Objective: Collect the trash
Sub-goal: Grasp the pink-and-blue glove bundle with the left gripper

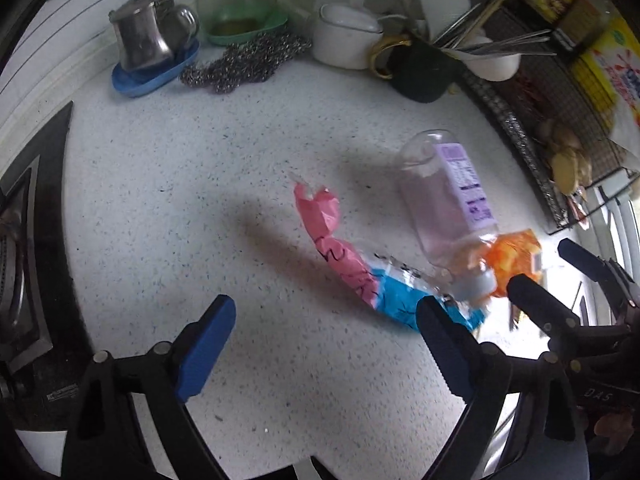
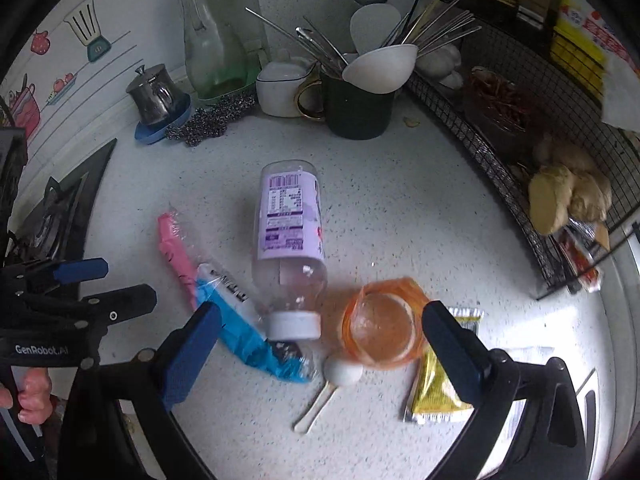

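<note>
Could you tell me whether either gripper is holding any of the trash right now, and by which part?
Nothing is held. Left gripper and right gripper both hang with jaws open over the speckled white countertop.

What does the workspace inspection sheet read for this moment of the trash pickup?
Surface: speckled white countertop, no spills seen.
Job's things: clear plastic bottle with purple label lying on its side; pink-and-blue wrapper beside it; orange plastic cup; white plastic spoon; yellow sachet.
Clutter: steel pot, dark utensil mug, wire rack.
Grippers: left hand-held gripper open, empty; right hand-held gripper open, straddling the cup and the bottle cap.
Cables: nothing seen.
Surroundings: gas hob, tiled wall.
</note>
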A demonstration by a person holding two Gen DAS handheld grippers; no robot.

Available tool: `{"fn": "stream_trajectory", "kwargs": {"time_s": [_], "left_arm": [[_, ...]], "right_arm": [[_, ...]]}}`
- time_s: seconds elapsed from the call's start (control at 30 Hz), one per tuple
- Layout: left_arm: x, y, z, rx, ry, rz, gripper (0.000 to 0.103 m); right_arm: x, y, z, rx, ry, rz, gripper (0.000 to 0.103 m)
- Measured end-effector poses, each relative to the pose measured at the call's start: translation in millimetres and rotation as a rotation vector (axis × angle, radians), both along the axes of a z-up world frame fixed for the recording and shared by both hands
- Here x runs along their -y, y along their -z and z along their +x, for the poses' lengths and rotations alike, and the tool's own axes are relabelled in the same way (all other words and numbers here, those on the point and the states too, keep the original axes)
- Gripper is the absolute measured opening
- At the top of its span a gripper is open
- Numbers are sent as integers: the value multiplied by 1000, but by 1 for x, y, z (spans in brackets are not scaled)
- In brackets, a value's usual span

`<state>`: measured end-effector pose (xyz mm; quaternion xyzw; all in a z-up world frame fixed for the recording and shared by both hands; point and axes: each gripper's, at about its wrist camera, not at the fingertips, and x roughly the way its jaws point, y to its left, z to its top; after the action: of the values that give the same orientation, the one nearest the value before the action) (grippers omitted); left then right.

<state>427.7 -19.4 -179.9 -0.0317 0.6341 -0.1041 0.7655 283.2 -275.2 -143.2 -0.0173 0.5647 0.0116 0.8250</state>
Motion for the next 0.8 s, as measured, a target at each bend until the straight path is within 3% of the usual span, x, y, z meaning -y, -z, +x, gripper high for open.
{"fn": "stream_trajectory", "kwargs": {"time_s": [0.1, 0.2, 0.33, 0.43, 0.5, 0.57, 0.63, 0.67, 0.8], "left_arm": [[3, 17, 12, -32, -6, 0, 90], [2, 26, 20, -53, -34, -10, 80], [3, 37, 28, -85, -49, -25, 74], [8, 44, 32, -95, -36, -10, 57], [10, 47, 32, -107, -33, -10, 36], [12, 47, 29, -109, -13, -16, 23], [15, 45, 24, -95, 23, -1, 19], [16, 43, 23, -86, 35, 6, 12], [15, 34, 17, -57, 58, 32, 8]], "right_arm": [[4, 5, 8, 0, -1, -4, 101], [8, 10, 13, -10, 12, 4, 101], [10, 15, 16, -26, 17, 3, 101], [12, 17, 19, -30, 16, 0, 101], [12, 19, 22, -35, 18, 2, 101], [12, 21, 24, -38, 21, 4, 101], [11, 21, 26, -38, 21, 12, 101], [10, 23, 28, -38, 19, 16, 101], [2, 26, 35, -43, 7, 19, 101]]}}
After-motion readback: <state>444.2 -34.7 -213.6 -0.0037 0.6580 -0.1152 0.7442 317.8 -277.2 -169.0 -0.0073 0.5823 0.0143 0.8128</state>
